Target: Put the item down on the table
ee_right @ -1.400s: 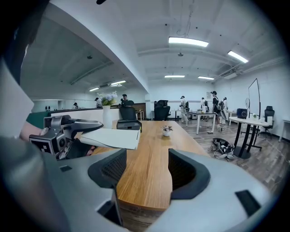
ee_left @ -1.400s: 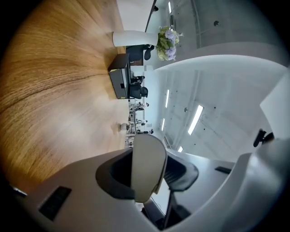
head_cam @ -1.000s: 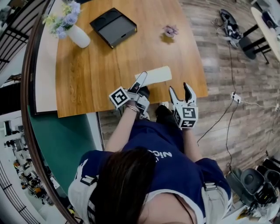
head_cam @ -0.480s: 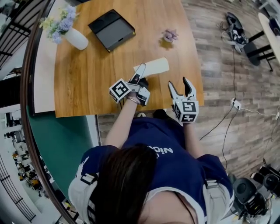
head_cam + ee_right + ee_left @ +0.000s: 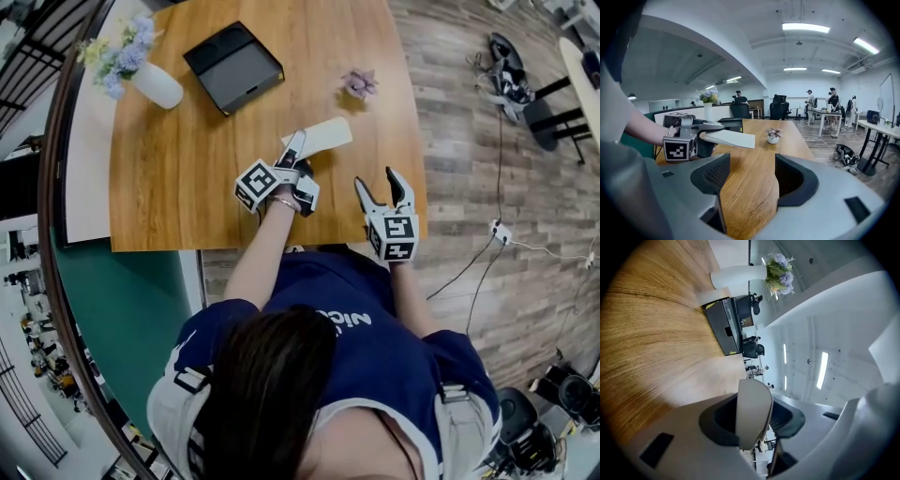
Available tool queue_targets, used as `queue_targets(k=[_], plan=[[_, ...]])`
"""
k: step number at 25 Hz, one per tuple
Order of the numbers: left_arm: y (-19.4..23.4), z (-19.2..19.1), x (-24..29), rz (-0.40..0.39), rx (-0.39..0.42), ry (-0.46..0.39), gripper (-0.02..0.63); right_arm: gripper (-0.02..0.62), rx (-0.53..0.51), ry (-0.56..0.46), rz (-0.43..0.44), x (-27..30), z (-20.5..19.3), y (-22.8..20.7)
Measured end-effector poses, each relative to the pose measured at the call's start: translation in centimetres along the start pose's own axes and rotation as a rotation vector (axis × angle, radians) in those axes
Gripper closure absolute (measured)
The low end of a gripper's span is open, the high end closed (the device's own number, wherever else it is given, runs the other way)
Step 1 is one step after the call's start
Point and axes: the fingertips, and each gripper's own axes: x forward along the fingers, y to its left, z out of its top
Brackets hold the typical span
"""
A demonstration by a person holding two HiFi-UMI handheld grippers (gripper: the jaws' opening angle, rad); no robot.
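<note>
The item is a flat cream-white board [image 5: 323, 136] with a rounded end. My left gripper [image 5: 294, 152] is shut on one end of it and holds it out over the wooden table [image 5: 178, 159], a little above the top. In the left gripper view the board [image 5: 753, 411] stands edge-on, clamped between the dark pads. From the right gripper view, the board [image 5: 730, 138] juts rightward from the left gripper [image 5: 701, 131], clear of the wood. My right gripper [image 5: 380, 184] hovers at the table's near edge, to the right of the board, open and empty [image 5: 752, 180].
A black tray [image 5: 232, 66] and a white vase of flowers [image 5: 150, 82] stand at the table's far left. A small potted plant [image 5: 358, 82] sits beyond the board. Cables [image 5: 502, 70] lie on the plank floor to the right. People and desks show in the far background.
Both grippers have moved forward from the table's near edge to over the tabletop. The board has travelled with the left gripper, still clamped. The right jaws stay apart.
</note>
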Motion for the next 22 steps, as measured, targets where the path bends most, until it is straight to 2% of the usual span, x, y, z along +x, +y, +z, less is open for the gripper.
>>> queue_targets(k=[8,15,22], plan=[[1.3,-0.7,0.9,0.064,0.028,0.007,0.455,0.305,0.001,0.024,0.018,0.1,-0.9,-0.2],[2.5,-1.4,0.7,0.172,0.089,0.052,0.454,0.305,0.025,0.022,0.006,0.1,-1.0,-0.8],[4.0,-1.1,0.6,0.238,0.094,0.058,0.456,0.304,0.03,0.023,0.008,0.2,-1.0,-0.4]])
